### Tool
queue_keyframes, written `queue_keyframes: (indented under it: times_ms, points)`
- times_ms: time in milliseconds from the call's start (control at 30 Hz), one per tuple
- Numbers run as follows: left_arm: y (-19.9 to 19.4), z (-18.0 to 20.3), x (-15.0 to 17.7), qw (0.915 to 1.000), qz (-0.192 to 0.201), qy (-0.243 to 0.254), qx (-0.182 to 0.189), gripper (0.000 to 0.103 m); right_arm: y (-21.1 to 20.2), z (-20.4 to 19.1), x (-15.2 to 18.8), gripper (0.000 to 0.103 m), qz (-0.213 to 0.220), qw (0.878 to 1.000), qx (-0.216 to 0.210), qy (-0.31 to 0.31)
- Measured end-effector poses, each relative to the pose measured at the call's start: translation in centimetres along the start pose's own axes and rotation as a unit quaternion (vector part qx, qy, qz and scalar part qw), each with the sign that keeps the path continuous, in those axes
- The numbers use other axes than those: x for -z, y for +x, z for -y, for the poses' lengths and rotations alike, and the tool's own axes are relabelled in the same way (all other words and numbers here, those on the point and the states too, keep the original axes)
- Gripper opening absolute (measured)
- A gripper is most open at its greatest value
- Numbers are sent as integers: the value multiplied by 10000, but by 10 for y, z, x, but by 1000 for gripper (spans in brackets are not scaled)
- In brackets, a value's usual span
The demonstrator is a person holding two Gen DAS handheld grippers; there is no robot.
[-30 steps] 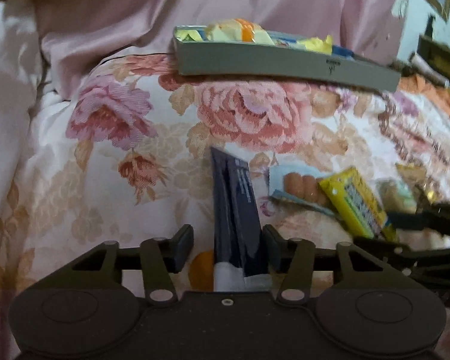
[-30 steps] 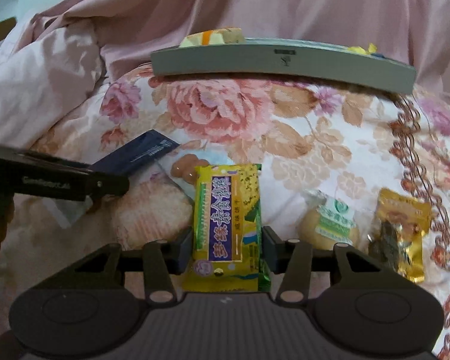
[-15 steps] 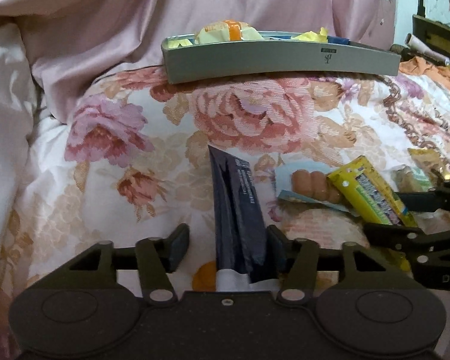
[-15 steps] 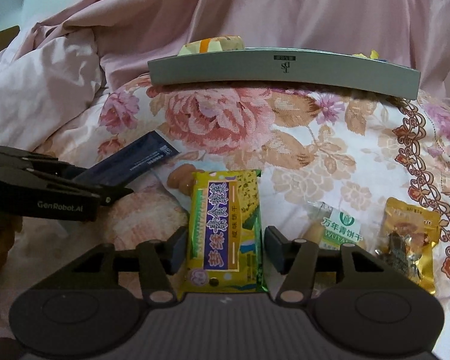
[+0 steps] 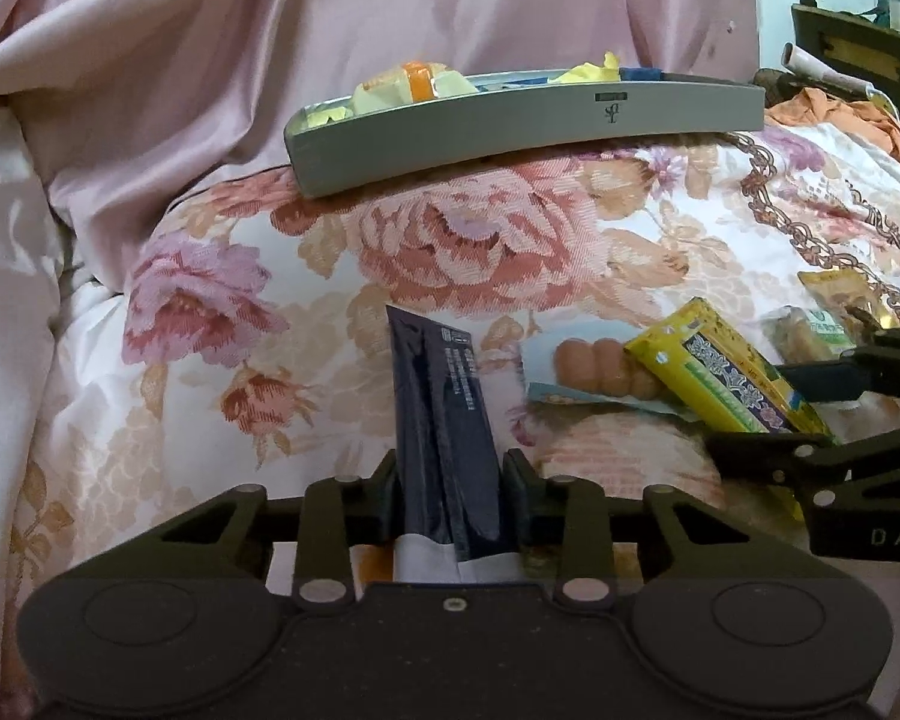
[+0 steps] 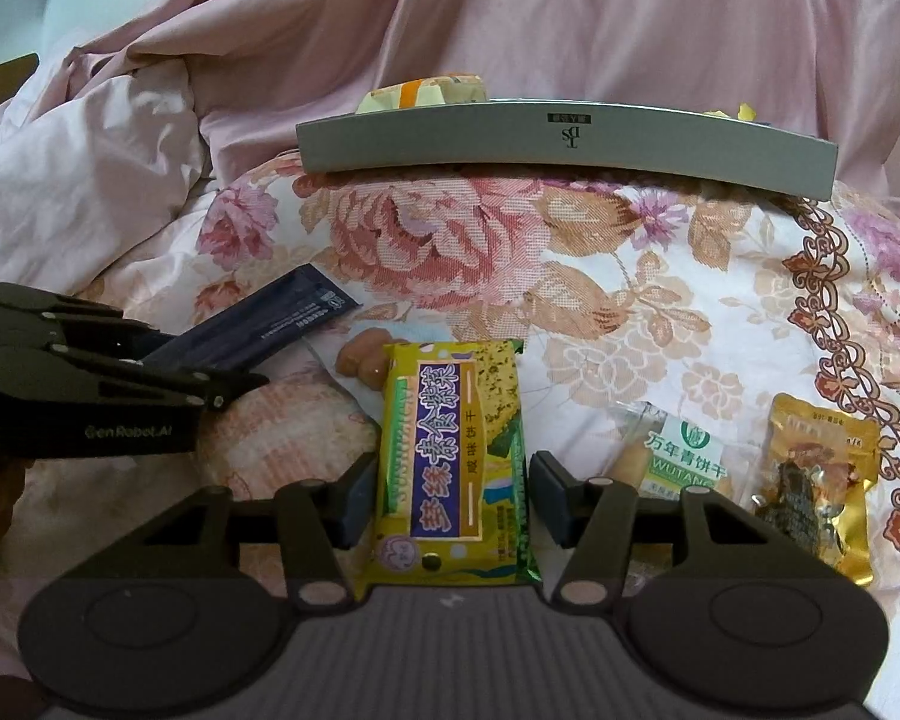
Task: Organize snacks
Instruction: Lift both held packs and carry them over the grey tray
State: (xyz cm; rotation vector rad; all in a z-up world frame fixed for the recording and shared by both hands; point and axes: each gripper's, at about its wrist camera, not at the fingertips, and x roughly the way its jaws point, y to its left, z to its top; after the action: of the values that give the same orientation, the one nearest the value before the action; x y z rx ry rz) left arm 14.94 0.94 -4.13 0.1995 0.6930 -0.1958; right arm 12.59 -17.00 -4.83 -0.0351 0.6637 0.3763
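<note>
bedspread (image 6: 660, 300) with big pink flowers carries everything, and the grey tray (image 5: 510, 120) at its far side already holds a few yellow-wrapped snacks, so the job looks partly done. picking is the step in hand, two packets at once. next each packet has to be lifted clear of the soft cover and carried forward over the tray's near wall, then let go; the limp wrappers may sag or slip on the way.

left gripper (image 5: 449, 495) has its jaws shut on the dark blue packet (image 5: 444, 408), pads pressing both long edges near the white end, the rest of the packet sticking out ahead toward the tray. right gripper (image 6: 450, 495) has its jaws about half open and easing slightly inward around the yellow biscuit packet (image 6: 450, 456); the packet lies lengthwise between them, but small gaps show at each side, so it is not yet gripped. beside it lie a peanut-shaped snack (image 6: 366, 360), a green-label biscuit (image 6: 678, 456) and a gold pouch (image 6: 816, 480).
</note>
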Motion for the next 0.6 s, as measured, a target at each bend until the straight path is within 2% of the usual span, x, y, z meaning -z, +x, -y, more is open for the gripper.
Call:
queue_keyframes:
  times_ms: [67, 333, 600]
  points:
    - [0, -3, 0, 9999, 13, -144, 32, 34, 0, 0, 0, 52, 0, 10000, -47, 4]
    - [-2, -7, 0, 9991, 97, -416, 55, 32, -3, -6, 2, 52, 77, 9999, 20, -121]
    - [-15, -9, -6, 9974, 463, -552, -51, 32, -9, -18, 4, 52, 337, 9963, 333, -724]
